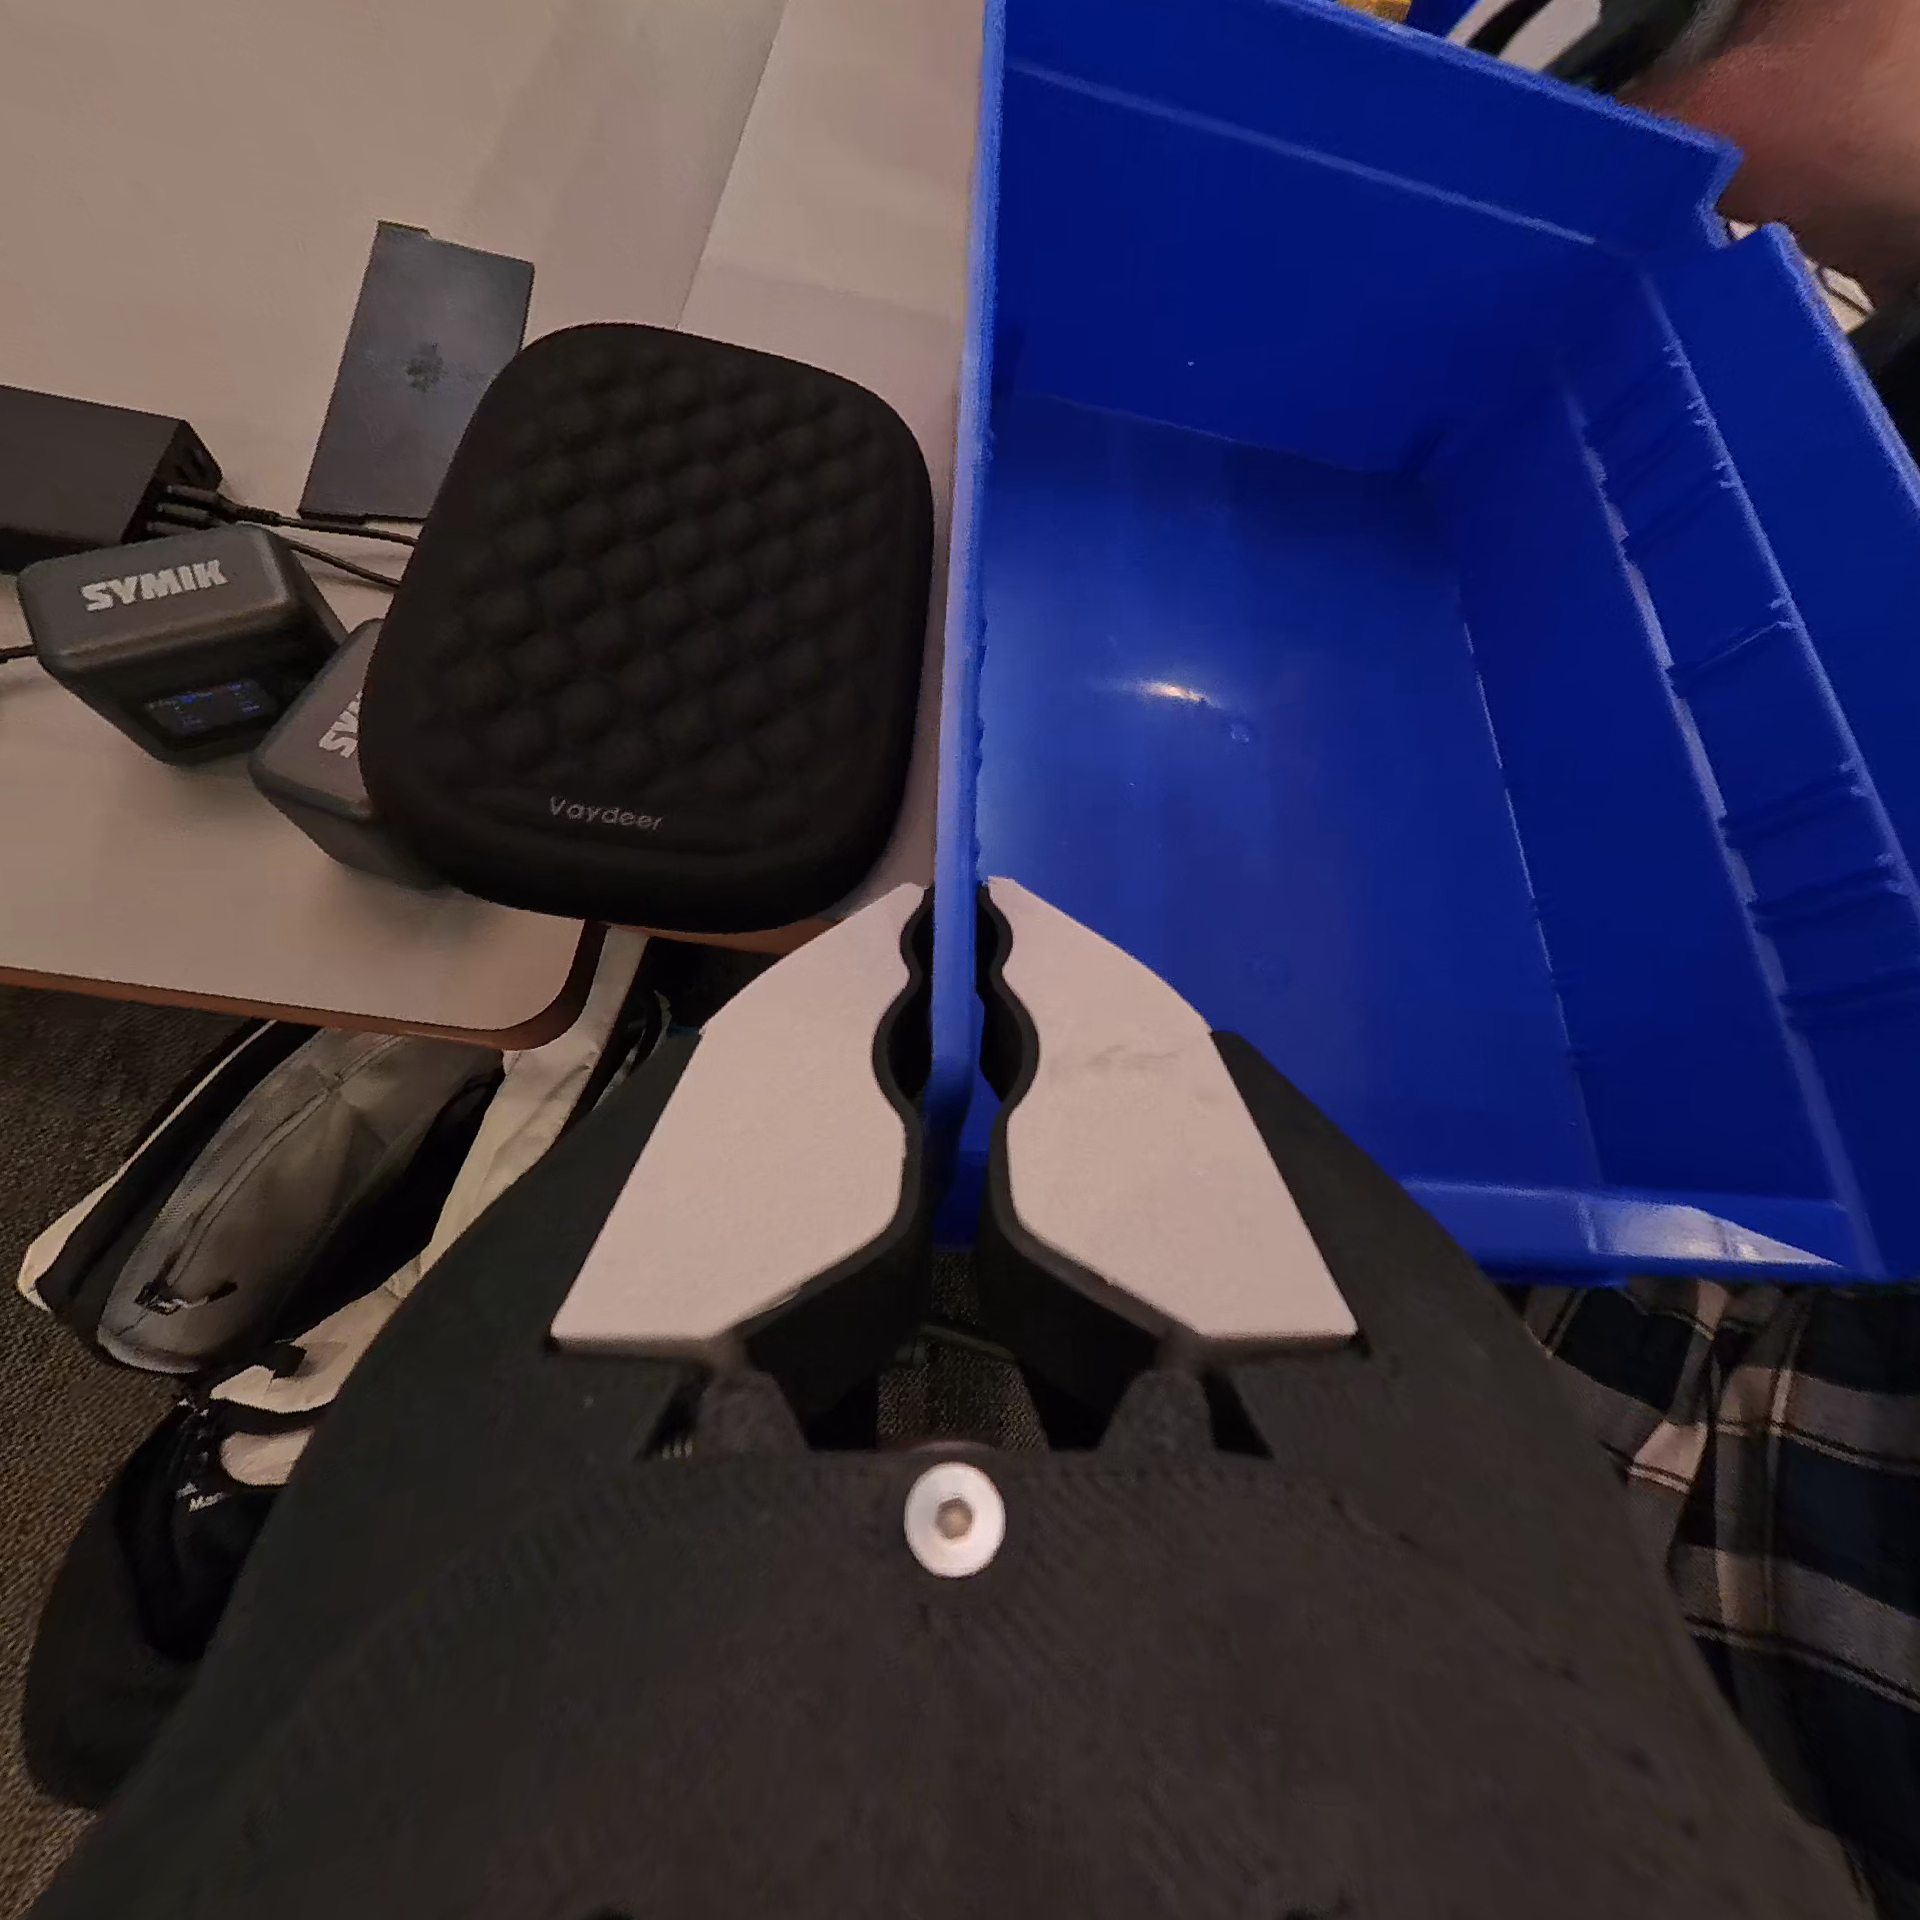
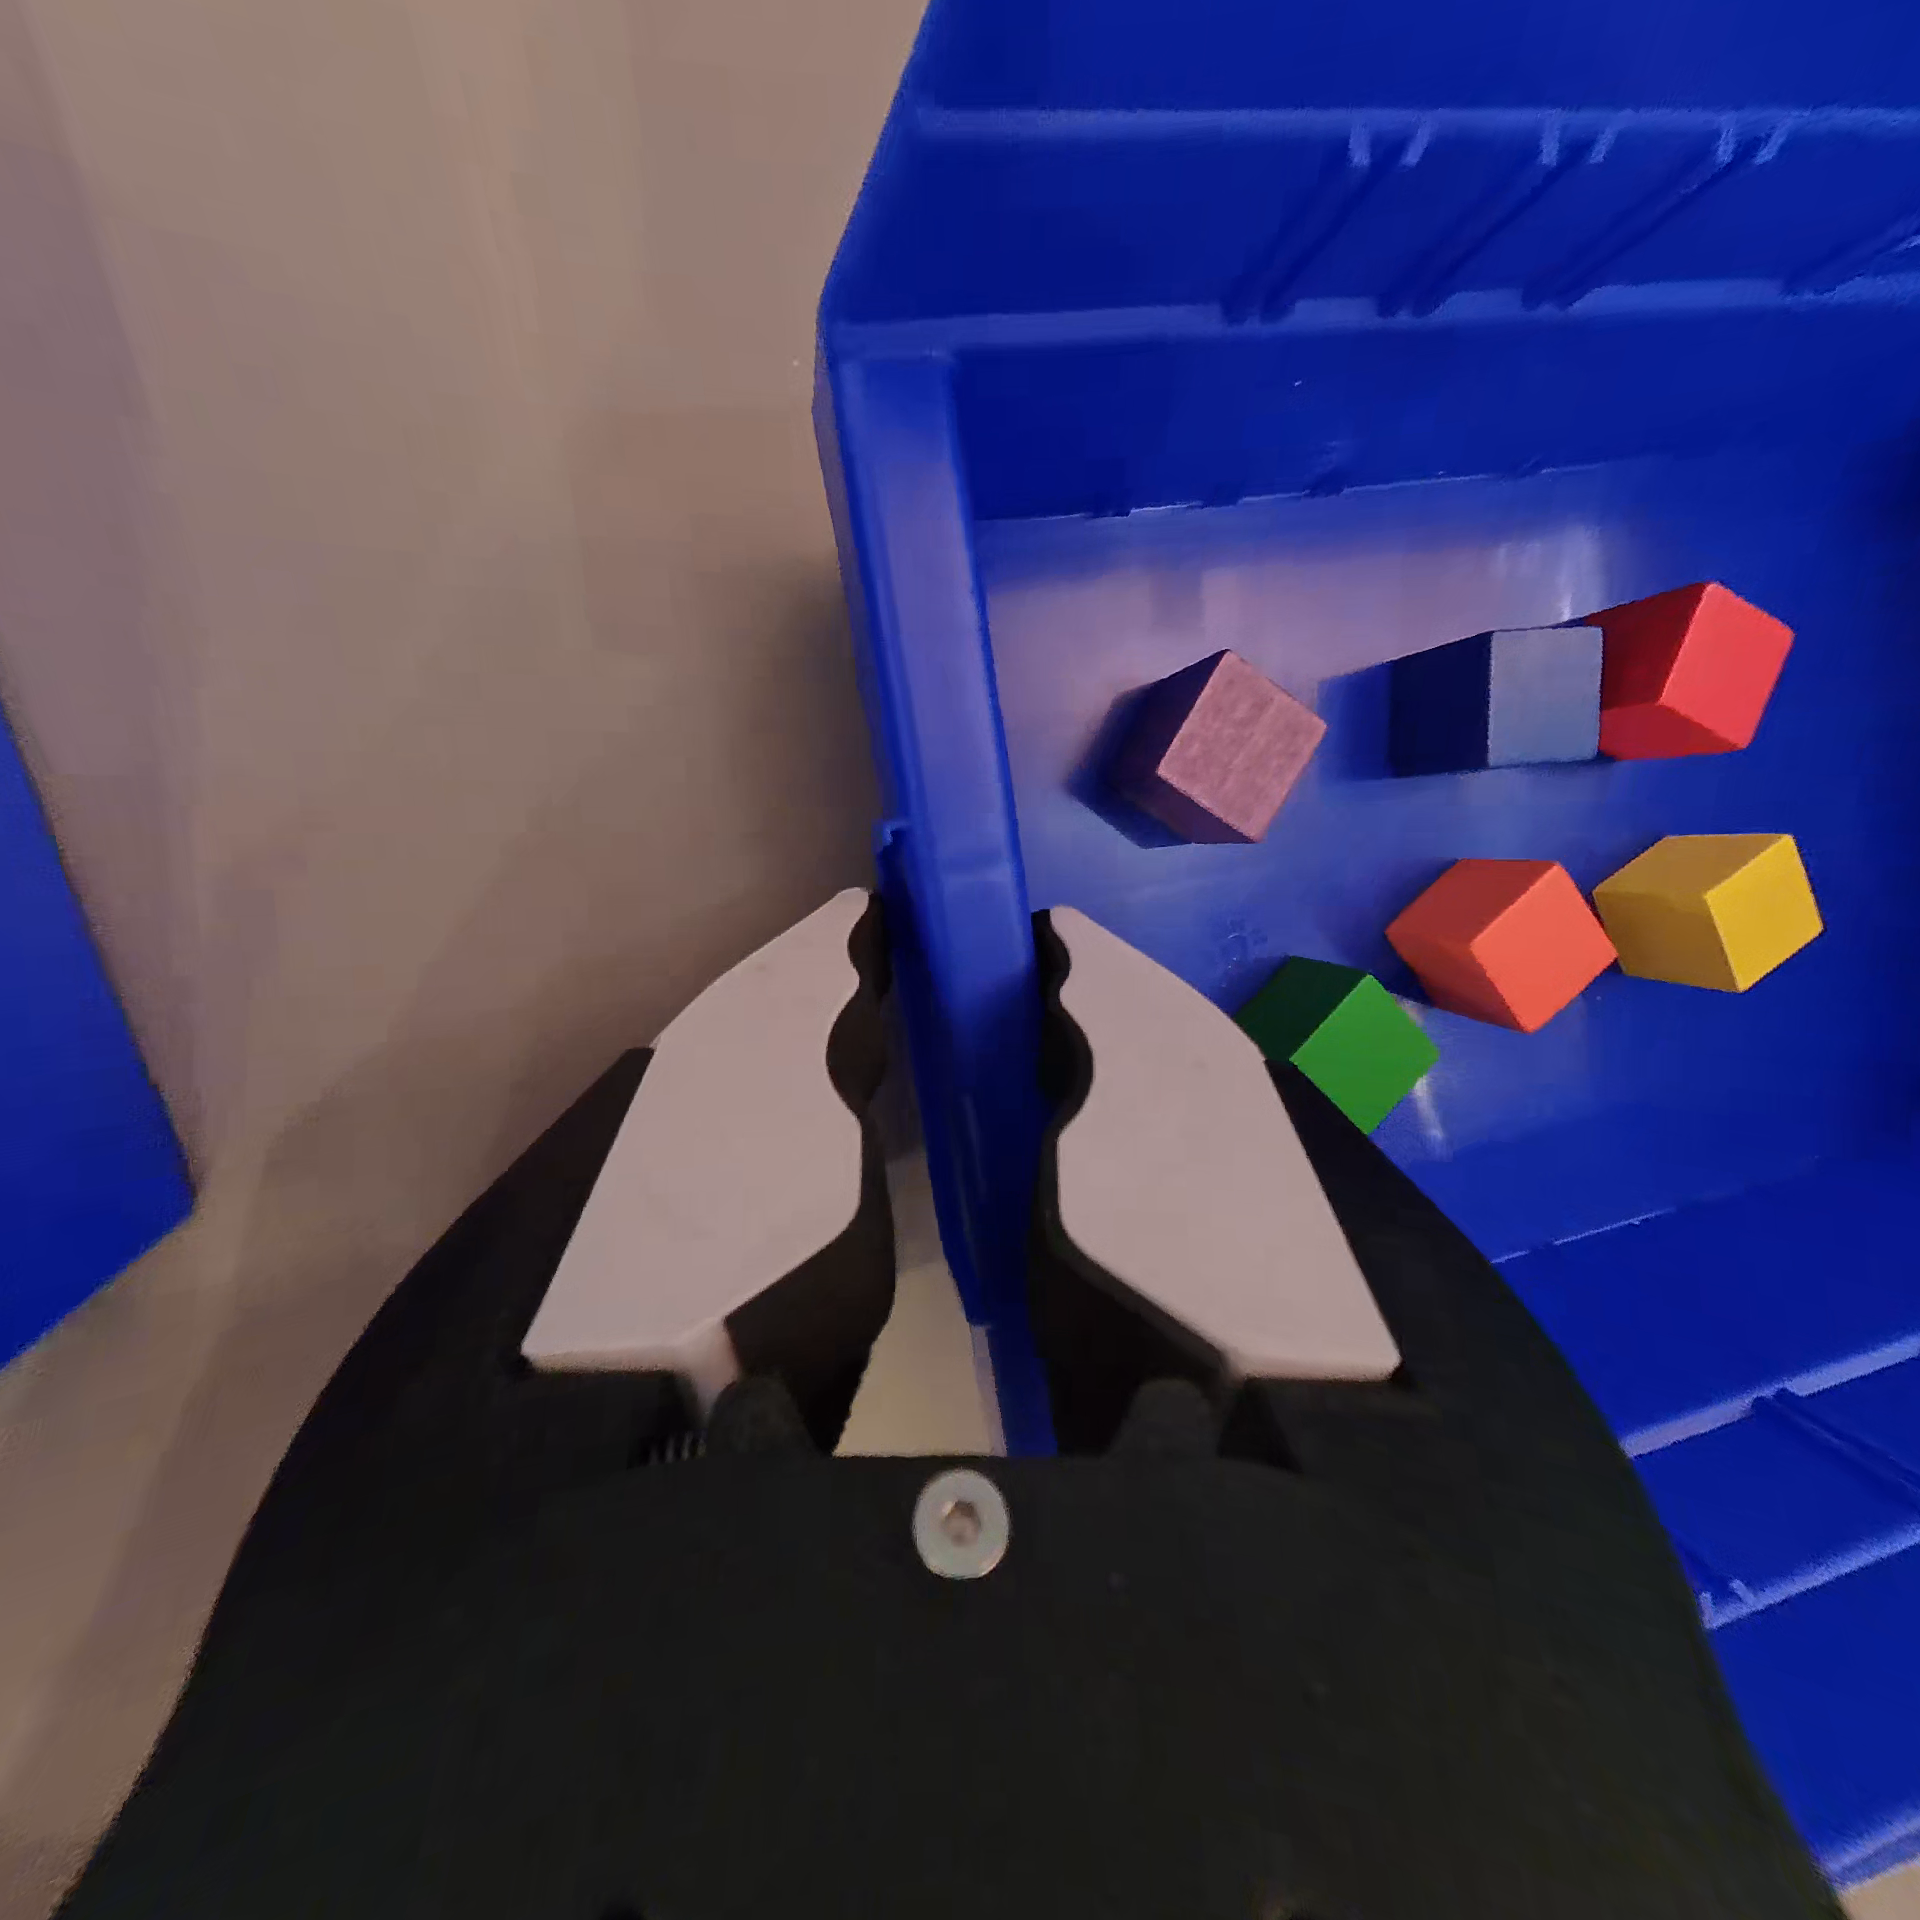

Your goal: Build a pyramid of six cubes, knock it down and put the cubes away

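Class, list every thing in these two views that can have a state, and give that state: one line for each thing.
Left gripper: shut on the empty bin's wall.
Empty blue bin: nothing inside, held by its wall.
Right gripper: shut on the cube bin's wall.
Blue bin with cubes: tilted, holds six loose cubes.
Six cubes: scattered, unstacked.
Black charger: screen lit, cables plugged.

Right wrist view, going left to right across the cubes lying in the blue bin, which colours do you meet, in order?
Purple cube → green cube → blue cube and orange cube, about level → red cube and yellow cube, about level. All six lie on the floor of the blue bin.
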`<state>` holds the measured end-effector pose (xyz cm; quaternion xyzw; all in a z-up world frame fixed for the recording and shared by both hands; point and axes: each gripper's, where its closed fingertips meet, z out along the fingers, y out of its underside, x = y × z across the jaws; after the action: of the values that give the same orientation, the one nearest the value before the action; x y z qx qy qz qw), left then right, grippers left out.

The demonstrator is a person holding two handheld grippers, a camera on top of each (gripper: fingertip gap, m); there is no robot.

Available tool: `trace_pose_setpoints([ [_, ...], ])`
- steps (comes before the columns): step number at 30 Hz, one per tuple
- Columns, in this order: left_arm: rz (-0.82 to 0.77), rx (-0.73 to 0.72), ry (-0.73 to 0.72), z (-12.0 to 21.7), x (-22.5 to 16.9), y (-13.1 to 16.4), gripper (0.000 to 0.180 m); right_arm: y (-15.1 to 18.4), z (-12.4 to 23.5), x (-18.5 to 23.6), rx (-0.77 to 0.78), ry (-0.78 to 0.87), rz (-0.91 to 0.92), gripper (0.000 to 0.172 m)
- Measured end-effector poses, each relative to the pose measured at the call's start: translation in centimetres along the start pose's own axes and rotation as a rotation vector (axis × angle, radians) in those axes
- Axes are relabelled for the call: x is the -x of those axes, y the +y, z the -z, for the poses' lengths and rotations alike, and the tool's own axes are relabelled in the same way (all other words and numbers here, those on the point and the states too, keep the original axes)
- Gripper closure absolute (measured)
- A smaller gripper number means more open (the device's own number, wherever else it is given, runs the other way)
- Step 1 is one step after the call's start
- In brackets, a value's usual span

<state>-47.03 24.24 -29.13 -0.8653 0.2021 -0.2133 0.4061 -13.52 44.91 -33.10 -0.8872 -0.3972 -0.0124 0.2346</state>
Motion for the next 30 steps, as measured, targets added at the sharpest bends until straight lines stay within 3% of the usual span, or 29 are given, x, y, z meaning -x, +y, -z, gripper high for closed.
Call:
trace_pose_setpoints([
  [1,-0.003,0.001,0.001,-0.1,-0.1,0.0,0.175,-0.2,-0.1,-0.1,0.002,-0.001,-0.007,0.145],
  [3,-0.009,0.003,0.008,-0.3,-0.4,-0.1,0.175,-0.4,0.3,-0.2,-0.018,0.042,0.006,0.100],
  [4,-0.013,0.003,0.012,-0.3,-0.6,-0.1,0.175,-0.4,1.0,0.1,-0.034,0.055,0.026,0.097],
  [9,-0.056,0.015,0.057,-1.0,-2.1,-0.2,0.175,1.0,9.5,3.2,-0.233,0.021,0.081,0.103],
  [13,-0.116,0.031,0.098,-2.2,-3.4,-0.7,0.175,6.3,15.9,5.1,-0.294,-0.043,0.085,0.112],
  [18,-0.195,0.046,0.186,-3.5,-6.4,-0.9,0.175,13.8,20.3,6.9,-0.311,-0.056,0.058,0.112],
  [25,-0.333,0.113,0.353,-7.1,-14.4,-1.5,0.175,22.7,24.8,10.1,-0.354,-0.077,-0.031,0.114],
  [30,-0.446,0.158,0.506,-10.9,-22.6,-2.2,0.176,29.9,28.2,9.9,-0.364,-0.012,-0.163,0.116],
])
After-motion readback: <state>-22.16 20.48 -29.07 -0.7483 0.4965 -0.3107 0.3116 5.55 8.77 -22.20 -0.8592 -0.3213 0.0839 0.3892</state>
